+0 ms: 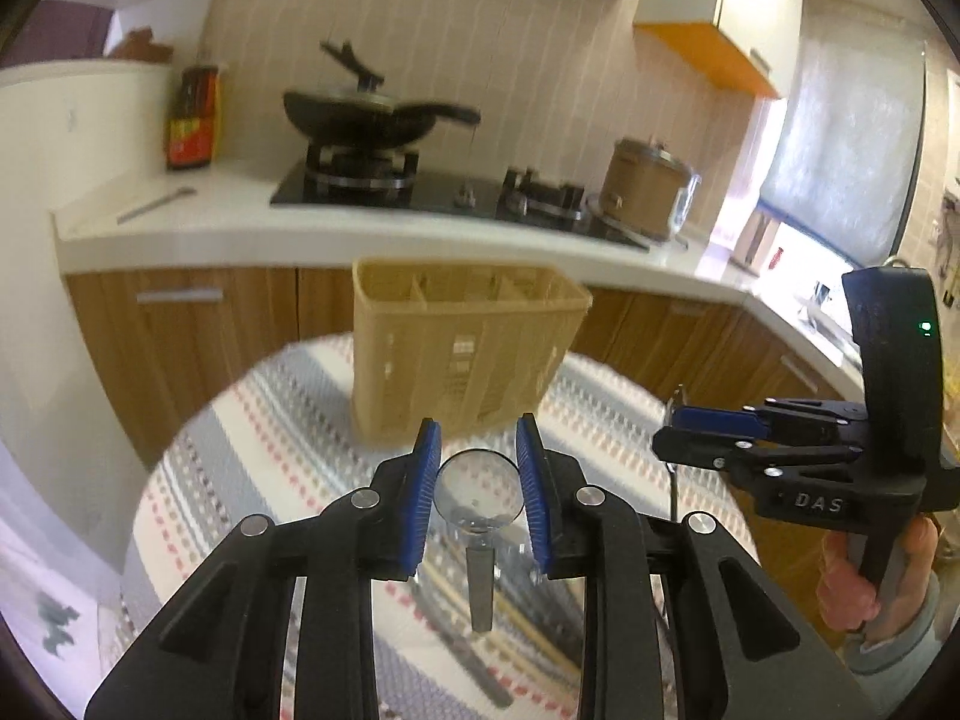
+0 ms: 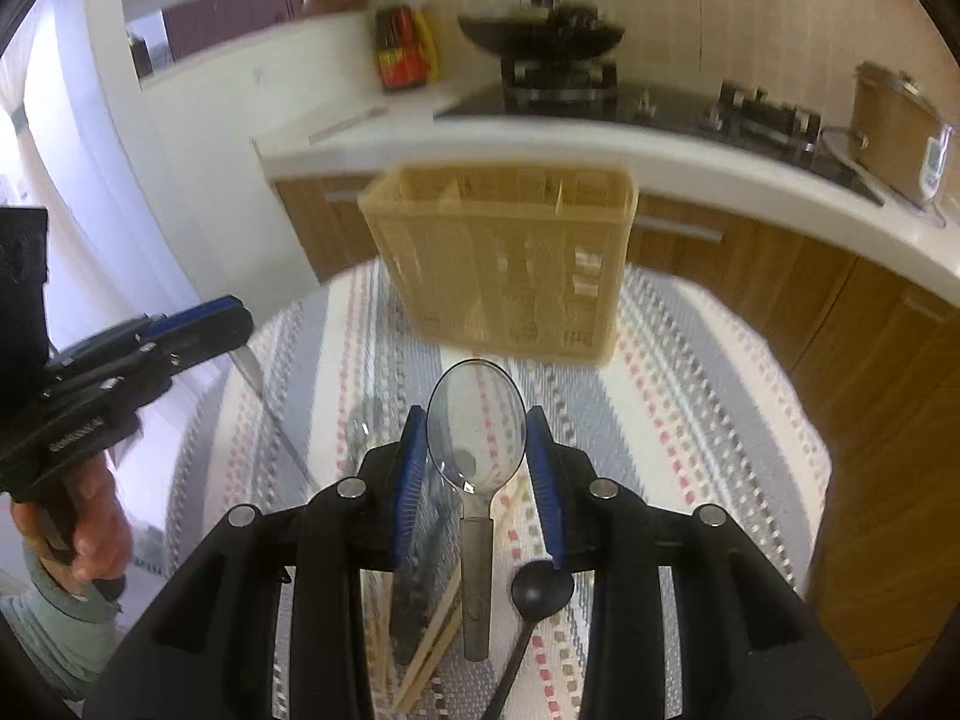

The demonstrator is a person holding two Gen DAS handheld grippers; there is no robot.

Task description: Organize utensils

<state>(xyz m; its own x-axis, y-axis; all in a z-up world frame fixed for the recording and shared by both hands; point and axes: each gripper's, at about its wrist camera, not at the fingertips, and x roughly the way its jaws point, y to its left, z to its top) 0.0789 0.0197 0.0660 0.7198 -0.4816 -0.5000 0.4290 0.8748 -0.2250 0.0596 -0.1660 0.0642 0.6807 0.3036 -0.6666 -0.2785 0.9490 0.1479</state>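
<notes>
Left wrist view: left gripper (image 1: 478, 429) narrowly clamped on a clear spoon (image 1: 477, 495), just before the beige basket (image 1: 456, 348). Right gripper (image 2: 476, 420) likewise pinches a second clear spoon (image 2: 477, 444), near that basket.

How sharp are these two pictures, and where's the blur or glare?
Left wrist view: both gripper bodies fairly crisp, the beige caddy and striped tablecloth smeared; window washed out. Right wrist view: the clear spoon sharp, the caddy, wok and sauce bottle streaked by motion blur. Fisheye bends the countertop in both.
</notes>
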